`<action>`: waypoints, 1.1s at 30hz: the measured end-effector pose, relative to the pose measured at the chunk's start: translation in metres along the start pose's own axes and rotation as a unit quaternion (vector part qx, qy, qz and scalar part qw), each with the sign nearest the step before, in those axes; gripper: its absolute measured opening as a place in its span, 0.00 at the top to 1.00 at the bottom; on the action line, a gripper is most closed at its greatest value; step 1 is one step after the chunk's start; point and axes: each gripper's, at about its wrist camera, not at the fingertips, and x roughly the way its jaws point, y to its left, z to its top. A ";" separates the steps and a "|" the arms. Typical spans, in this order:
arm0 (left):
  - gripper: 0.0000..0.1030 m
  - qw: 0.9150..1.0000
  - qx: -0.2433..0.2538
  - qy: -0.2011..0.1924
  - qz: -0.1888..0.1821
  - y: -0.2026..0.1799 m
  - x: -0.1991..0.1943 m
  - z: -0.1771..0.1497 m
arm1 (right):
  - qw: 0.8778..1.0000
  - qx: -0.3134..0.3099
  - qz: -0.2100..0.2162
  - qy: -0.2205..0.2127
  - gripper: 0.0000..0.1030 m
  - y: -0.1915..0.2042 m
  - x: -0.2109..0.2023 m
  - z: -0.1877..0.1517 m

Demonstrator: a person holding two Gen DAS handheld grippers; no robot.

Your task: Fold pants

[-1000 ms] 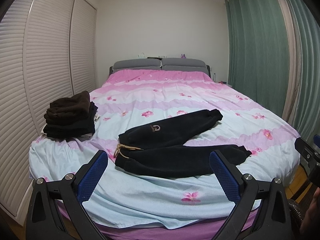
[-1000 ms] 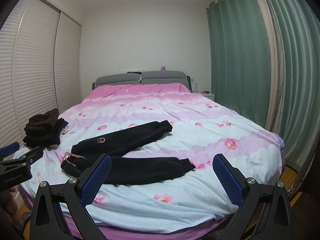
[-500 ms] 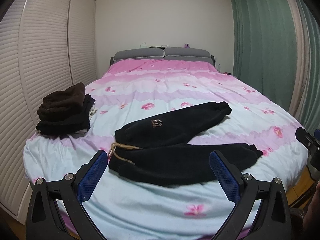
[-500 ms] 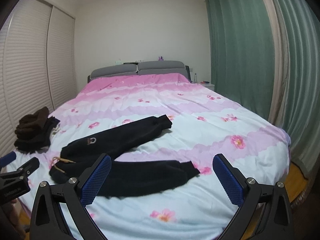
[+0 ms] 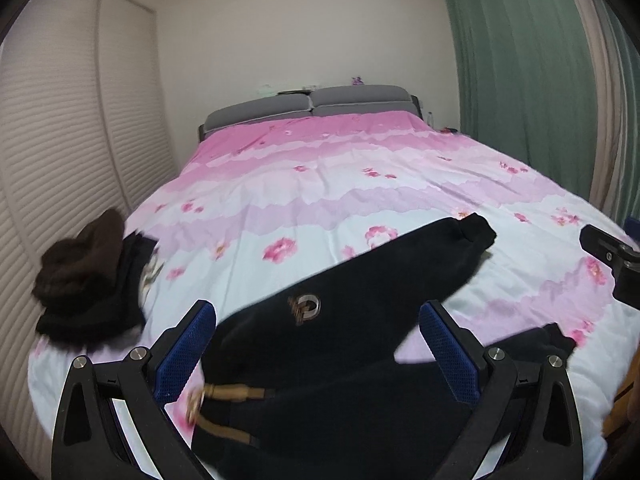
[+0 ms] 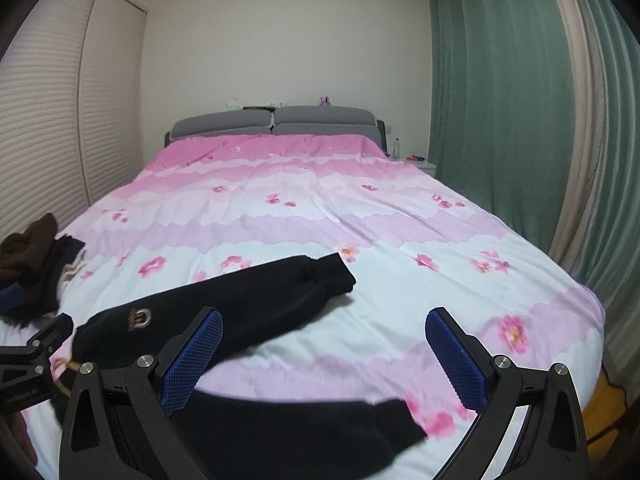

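Black pants (image 5: 352, 312) lie spread on the bed, legs apart in a V, waist with tan drawstring (image 5: 228, 394) at the near left. My left gripper (image 5: 318, 350) is open, just above the waist and logo area. The pants also show in the right wrist view (image 6: 224, 308). My right gripper (image 6: 326, 358) is open above the bedspread between the two legs, with the near leg's cuff (image 6: 396, 424) below it. Neither gripper holds anything.
A stack of folded dark clothes (image 5: 88, 280) sits at the bed's left edge. The pink and pale-blue floral bedspread (image 5: 360, 184) covers the bed. Louvered wardrobe doors (image 5: 60, 152) stand left, green curtains (image 6: 500, 100) right, a grey headboard (image 6: 276, 122) behind.
Both grippers have moved forward and down toward the pants, which now fill the lower part of both views. The pants have not moved. Both grippers stay open.
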 end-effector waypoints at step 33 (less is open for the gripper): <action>0.53 0.921 0.118 0.241 -0.282 -0.024 0.329 0.030 | 0.975 -0.041 0.008 0.220 0.01 0.004 0.331 0.031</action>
